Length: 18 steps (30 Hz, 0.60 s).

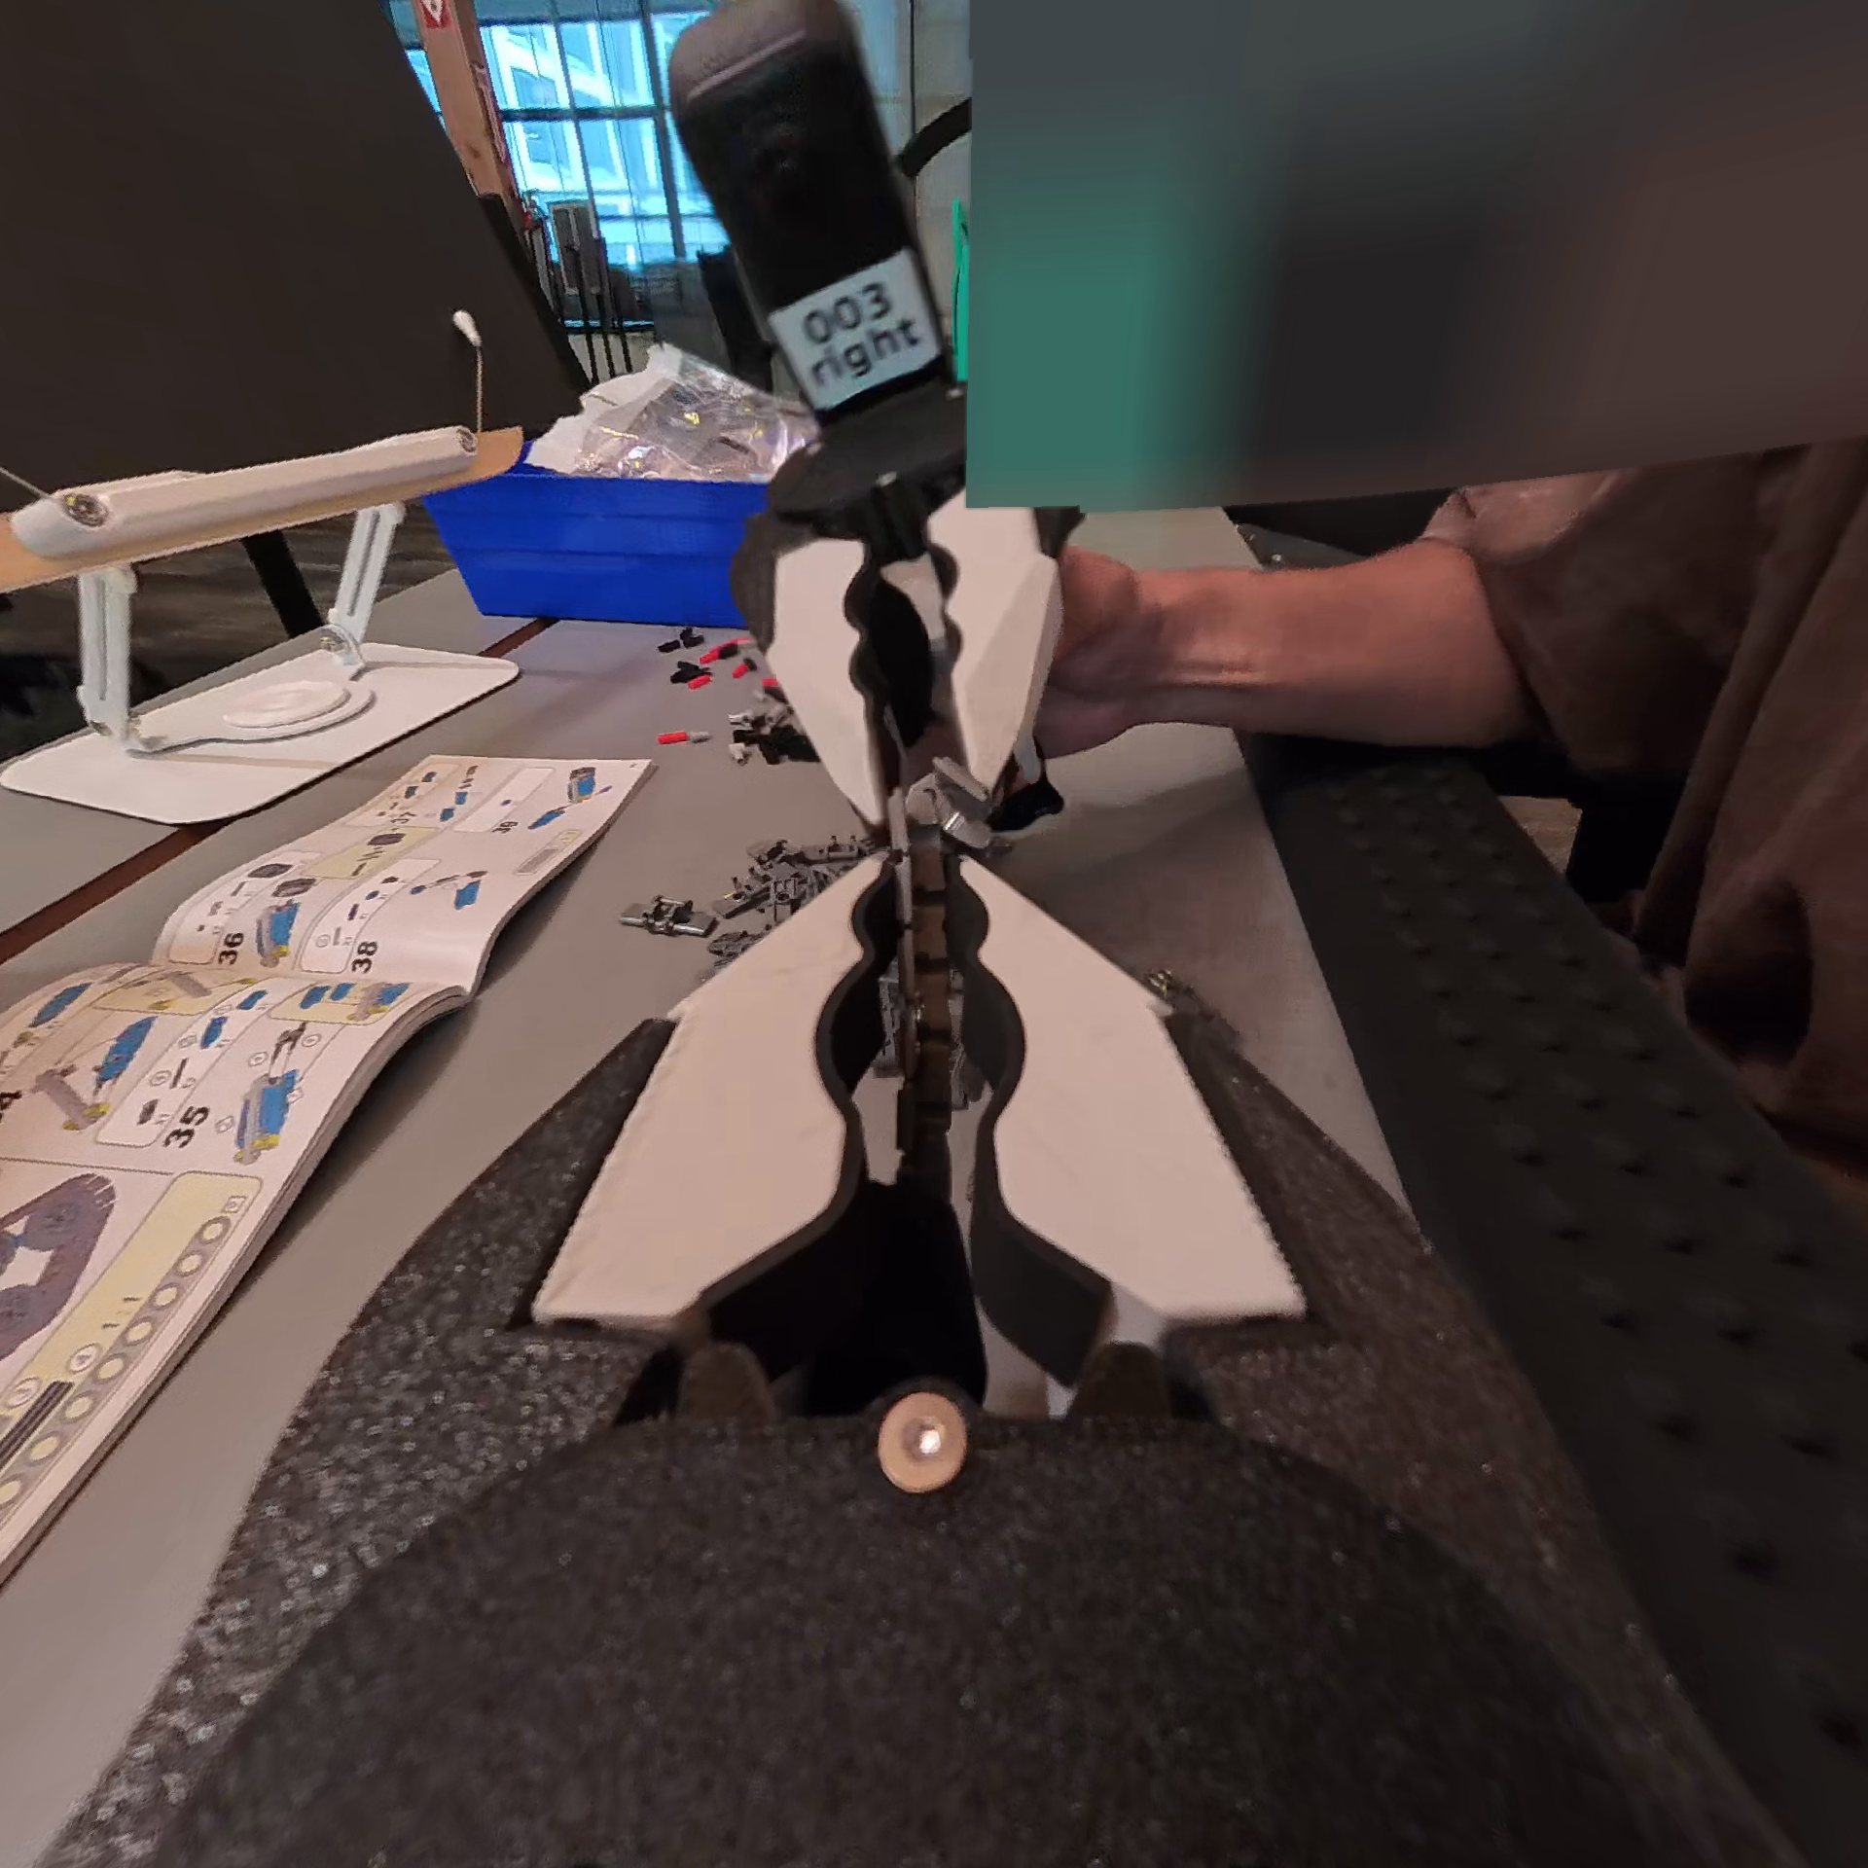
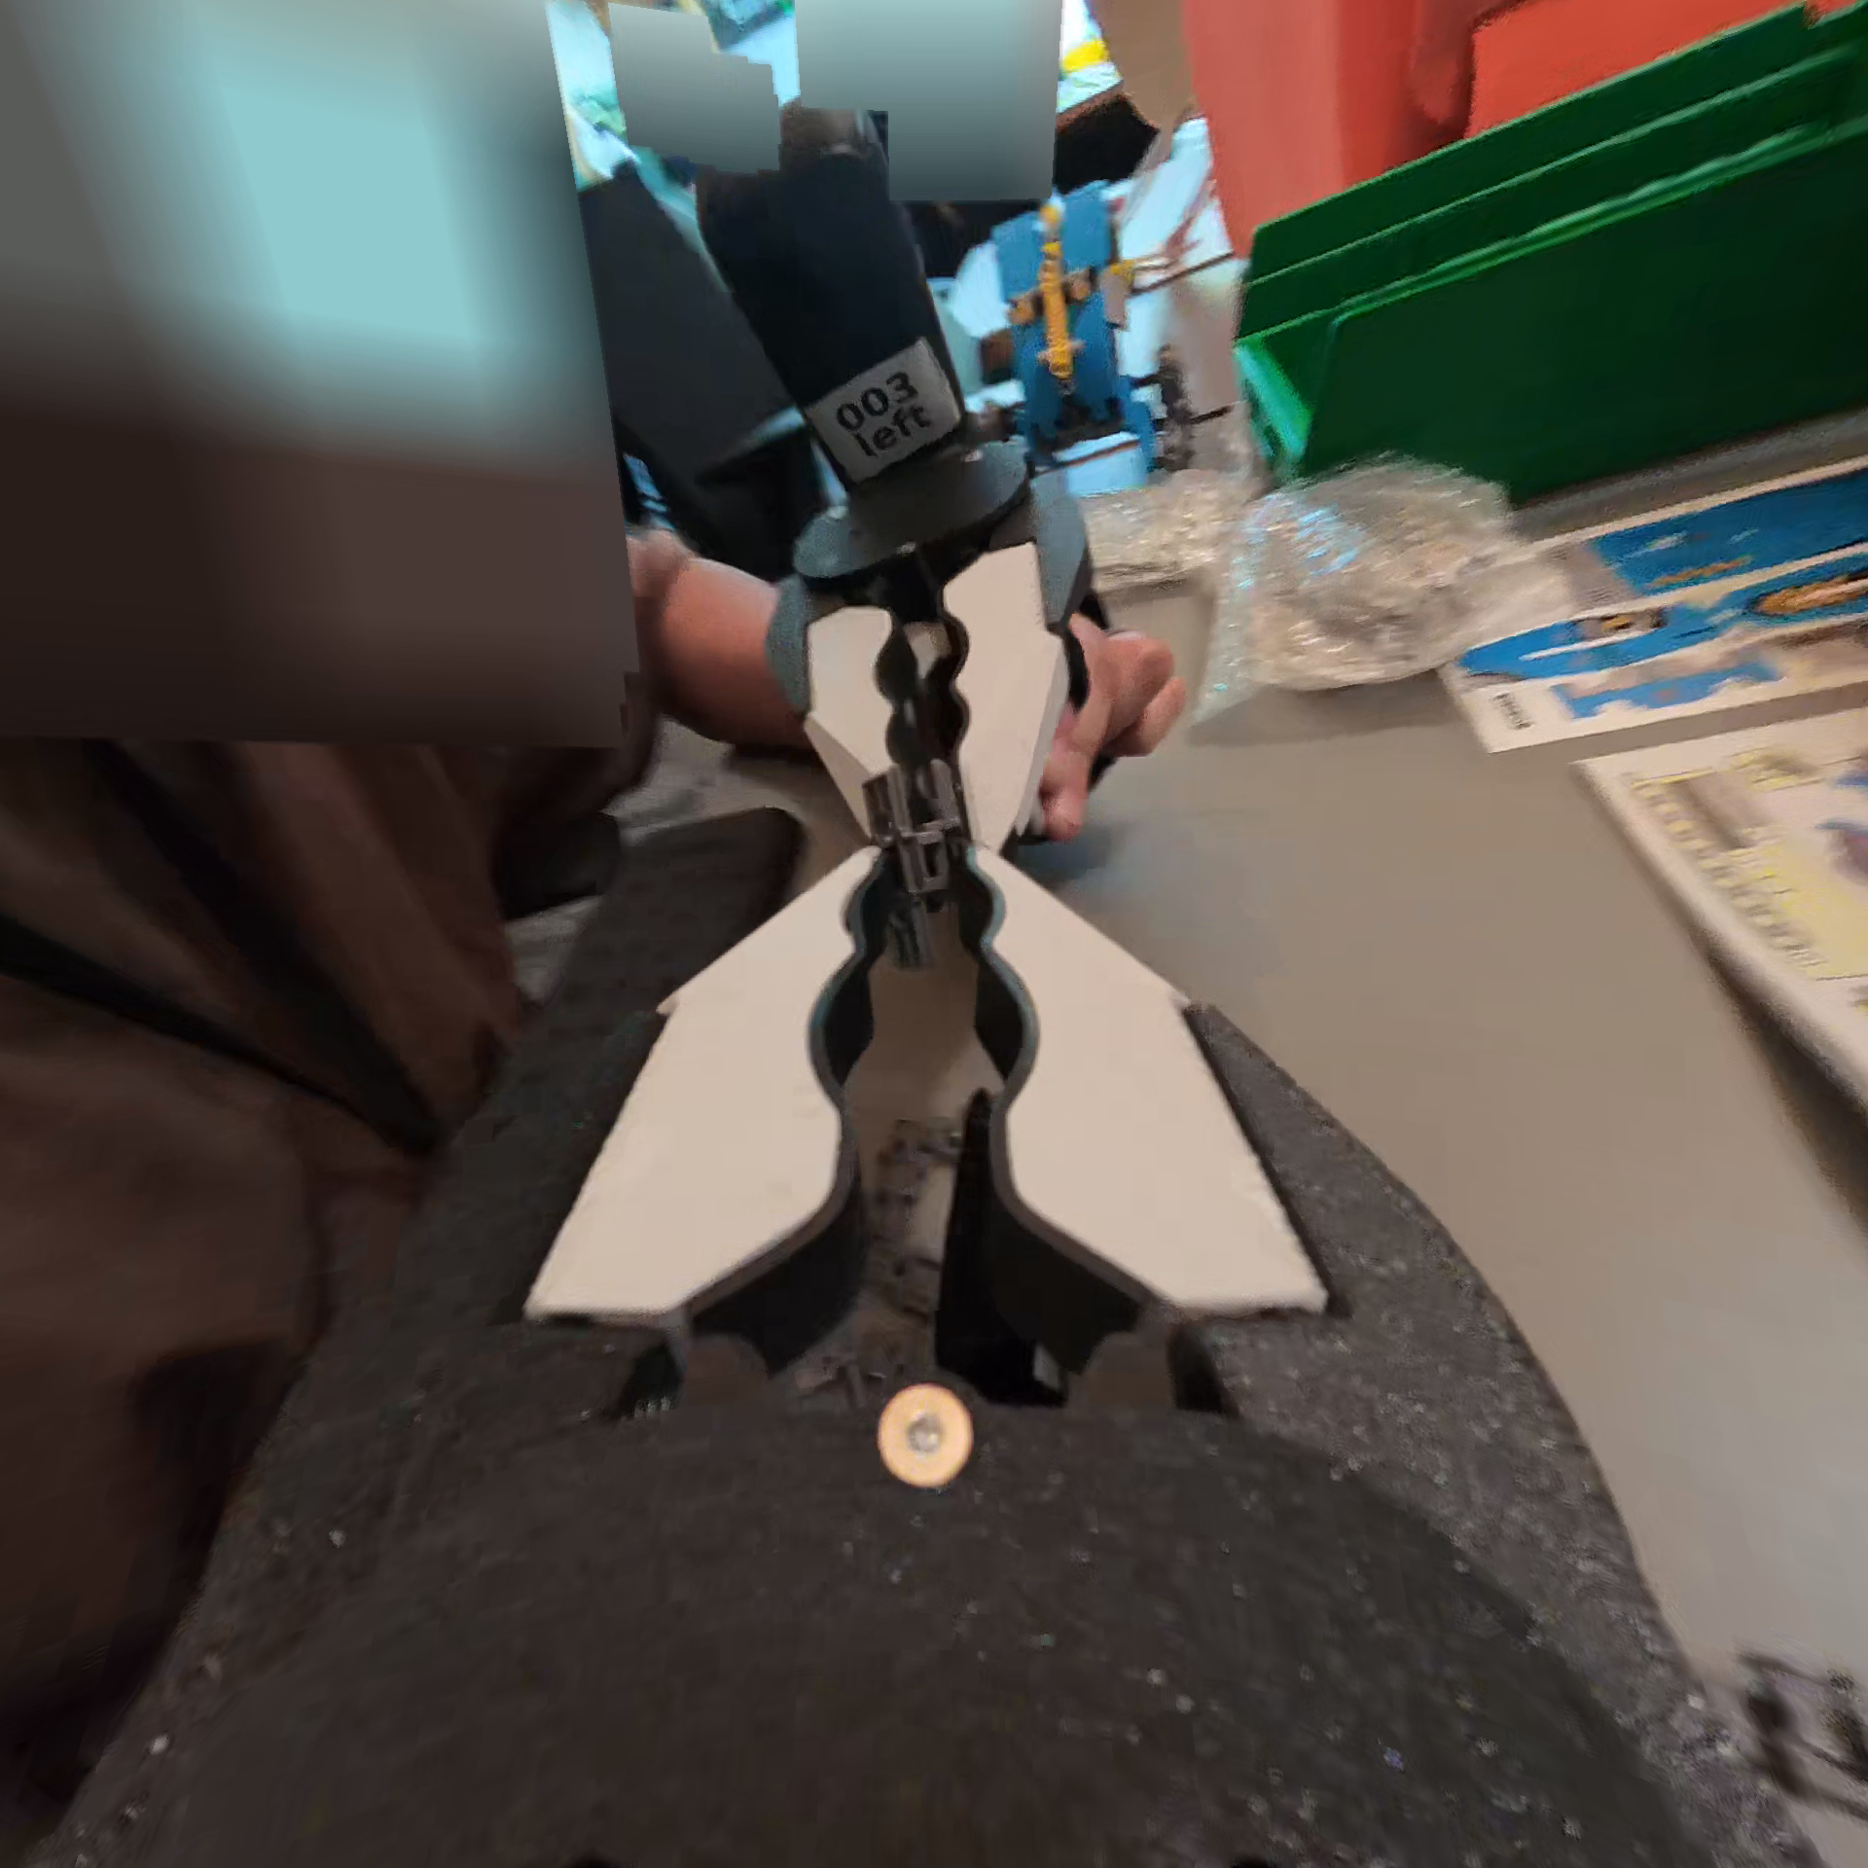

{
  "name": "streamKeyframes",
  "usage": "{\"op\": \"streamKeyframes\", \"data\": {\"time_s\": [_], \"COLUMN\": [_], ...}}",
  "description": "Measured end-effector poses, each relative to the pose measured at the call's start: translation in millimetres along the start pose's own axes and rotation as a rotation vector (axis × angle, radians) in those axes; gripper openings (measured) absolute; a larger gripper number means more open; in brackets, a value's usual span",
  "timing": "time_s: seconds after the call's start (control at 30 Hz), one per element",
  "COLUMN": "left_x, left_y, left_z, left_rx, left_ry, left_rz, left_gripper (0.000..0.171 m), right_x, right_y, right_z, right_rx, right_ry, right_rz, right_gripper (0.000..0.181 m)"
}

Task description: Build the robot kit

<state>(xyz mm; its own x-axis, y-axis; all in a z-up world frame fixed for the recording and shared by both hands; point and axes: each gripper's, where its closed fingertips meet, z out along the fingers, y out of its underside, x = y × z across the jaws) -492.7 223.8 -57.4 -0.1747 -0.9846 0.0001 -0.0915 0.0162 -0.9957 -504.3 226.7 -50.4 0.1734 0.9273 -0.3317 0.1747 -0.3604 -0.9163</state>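
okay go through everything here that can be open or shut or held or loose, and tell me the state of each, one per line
left gripper: shut on a link strip
right gripper: shut on a small grey piece
link strip: held edge-on between the fingers
small grey piece: held, touching the strip's end
booklet: open, flat on the table
blue bin: open-topped, holding plastic bags
loose parts: scattered on the table

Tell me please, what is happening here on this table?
A person holds two grippers tip to tip above a grey table. The left gripper is shut on a thin brown-and-grey strip of building pieces. The right gripper is shut on a small grey piece, and the two pieces meet between the tips. Loose grey, black and red parts lie nearby, beside an open instruction booklet and a blue bin.
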Motion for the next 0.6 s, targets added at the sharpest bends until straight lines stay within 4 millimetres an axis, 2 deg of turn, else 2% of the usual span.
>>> {"op": "streamKeyframes", "data": {"time_s": [0.07,0.13,0.27,0.37,0.6], "left_x": [-1.2,-3.3,-8.0,-11.1,-15.0], "left_y": [1.3,3.1,2.0,1.1,6.1], "left_z": [0.6,0.8,-0.7,-1.6,-0.5], "left_rx": [0.007,0.012,0.031,0.045,0.026], "left_ry": [0.01,0.006,0.004,-0.003,-0.023], "left_rz": [-0.034,-0.051,-0.078,-0.085,-0.1], "left_gripper": [0.007,0.007,0.007,0.007,0.007], "right_x": [6.5,11.4,13.8,10.7,16.1], "right_y": [-0.1,0.2,-3.8,-5.7,-0.6], "right_z": [-1.4,-2.1,-3.0,-3.8,-1.0], "right_rx": [-0.02,-0.034,-0.007,0.013,-0.032], "right_ry": [0.111,0.161,0.202,0.191,0.261], "right_rz": [-0.114,-0.152,-0.197,-0.196,-0.235], "right_gripper": [0.021,0.025,0.022,0.01,0.01]}}
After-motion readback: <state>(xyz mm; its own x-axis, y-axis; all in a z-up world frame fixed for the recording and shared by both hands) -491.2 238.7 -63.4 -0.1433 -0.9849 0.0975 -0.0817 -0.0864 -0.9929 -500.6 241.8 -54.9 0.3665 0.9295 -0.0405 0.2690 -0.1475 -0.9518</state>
